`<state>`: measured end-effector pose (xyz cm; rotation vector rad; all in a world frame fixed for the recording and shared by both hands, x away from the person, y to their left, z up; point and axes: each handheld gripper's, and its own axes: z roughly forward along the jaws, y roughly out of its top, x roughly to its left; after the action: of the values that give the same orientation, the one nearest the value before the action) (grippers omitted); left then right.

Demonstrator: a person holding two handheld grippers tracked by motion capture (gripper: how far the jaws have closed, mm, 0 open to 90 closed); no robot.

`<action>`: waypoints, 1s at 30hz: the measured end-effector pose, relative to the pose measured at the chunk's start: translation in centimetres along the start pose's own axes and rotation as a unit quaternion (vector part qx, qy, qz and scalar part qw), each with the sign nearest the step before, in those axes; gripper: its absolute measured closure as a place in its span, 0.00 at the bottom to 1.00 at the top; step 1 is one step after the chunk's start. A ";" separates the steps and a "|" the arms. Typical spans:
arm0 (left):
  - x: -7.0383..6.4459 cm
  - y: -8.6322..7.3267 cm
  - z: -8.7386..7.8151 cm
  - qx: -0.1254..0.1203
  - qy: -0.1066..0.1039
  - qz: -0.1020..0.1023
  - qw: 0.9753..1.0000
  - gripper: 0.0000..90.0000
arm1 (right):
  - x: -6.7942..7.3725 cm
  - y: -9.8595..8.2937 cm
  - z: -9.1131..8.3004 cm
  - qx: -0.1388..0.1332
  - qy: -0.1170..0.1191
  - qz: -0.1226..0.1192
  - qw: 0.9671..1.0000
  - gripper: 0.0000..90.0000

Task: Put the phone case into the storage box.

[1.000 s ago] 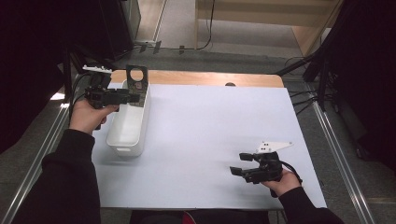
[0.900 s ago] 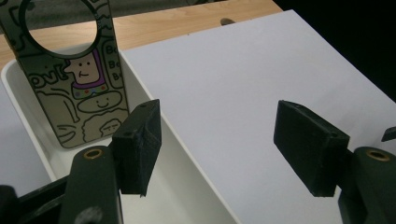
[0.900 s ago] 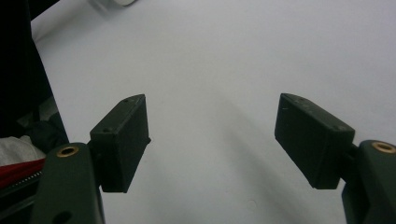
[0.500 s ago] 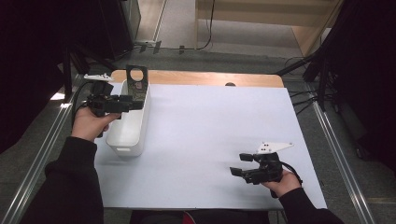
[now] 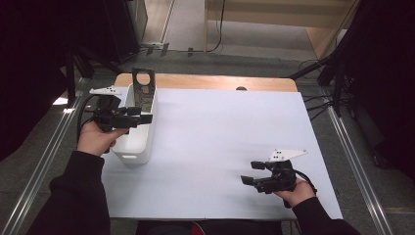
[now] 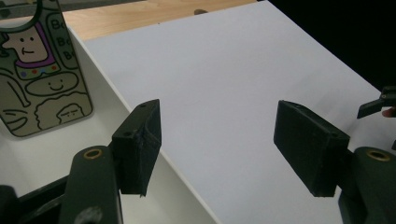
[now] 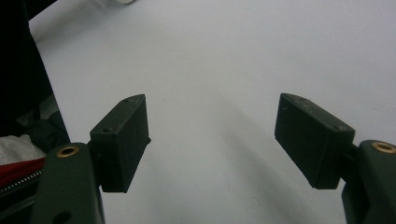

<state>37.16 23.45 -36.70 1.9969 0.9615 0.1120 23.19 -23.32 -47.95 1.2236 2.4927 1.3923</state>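
Observation:
A white bin (image 5: 128,155) stands at the table's left side. A phone case (image 5: 143,90) printed with cartoon figures leans upright against its far end, and its drawings are close up in the left gripper view (image 6: 39,70). My left gripper (image 5: 142,117) hovers open over the bin's middle. In its own view (image 6: 217,147) nothing lies between the jaws, and the bin's right wall (image 6: 112,100) runs under them. Low over the white table top near the front right, my right gripper (image 5: 250,174) stands open and empty (image 7: 212,140).
A white sheet (image 5: 220,127) covers the table, with a bare wooden strip (image 5: 205,82) along the far edge. Metal rails (image 5: 44,161) run down both sides. The other gripper's jaw tip (image 6: 379,101) shows at the right edge of the left gripper view.
My left gripper has drawn back along the bin toward the person, away from the phone case. The right gripper has stayed put.

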 end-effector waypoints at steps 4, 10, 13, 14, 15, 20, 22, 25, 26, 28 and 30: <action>-0.6 -0.5 0.0 -0.004 -0.001 0.005 1.000 0.36 | 0.0 0.0 0.0 0.001 0.000 0.000 1.000 0.28; -1.4 -1.1 0.2 -0.005 -0.011 0.016 1.000 0.36 | 0.0 0.0 0.1 0.002 0.001 0.001 1.000 0.28; -1.9 -1.3 0.4 -0.002 -0.011 0.024 1.000 0.36 | 0.1 0.0 0.1 0.001 0.001 0.000 1.000 0.28; -2.1 -1.4 0.4 -0.004 -0.011 0.024 1.000 0.36 | 0.1 0.0 0.1 0.002 0.000 -0.001 1.000 0.28; -2.2 -1.5 0.5 -0.003 -0.012 0.026 1.000 0.36 | 0.1 0.0 0.1 0.001 0.001 0.000 1.000 0.28; -2.9 -2.1 0.8 -0.001 -0.013 0.034 0.999 0.36 | 0.1 0.0 0.1 0.000 0.001 0.000 1.000 0.28; -3.1 -2.5 1.0 0.001 -0.015 0.036 0.999 0.36 | 0.1 0.0 0.0 -0.001 0.001 0.001 1.000 0.28; -3.5 -2.8 1.2 0.006 -0.010 0.043 0.999 0.36 | 0.0 0.0 -0.1 -0.003 0.000 0.001 1.000 0.28; -3.6 -2.9 1.3 0.006 -0.011 0.045 0.999 0.36 | 0.0 0.0 -0.1 -0.002 0.000 0.000 1.000 0.28; -3.8 -3.1 1.3 0.003 -0.017 0.046 0.999 0.36 | 0.0 0.0 0.0 -0.002 0.000 -0.001 1.000 0.28; -4.0 -3.4 1.4 0.004 -0.019 0.050 0.999 0.36 | 0.0 0.0 0.0 -0.002 0.000 -0.001 1.000 0.28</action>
<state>32.99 20.87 -39.00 2.0467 0.8398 0.1242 23.17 -23.32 -47.88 1.2198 2.4906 1.3959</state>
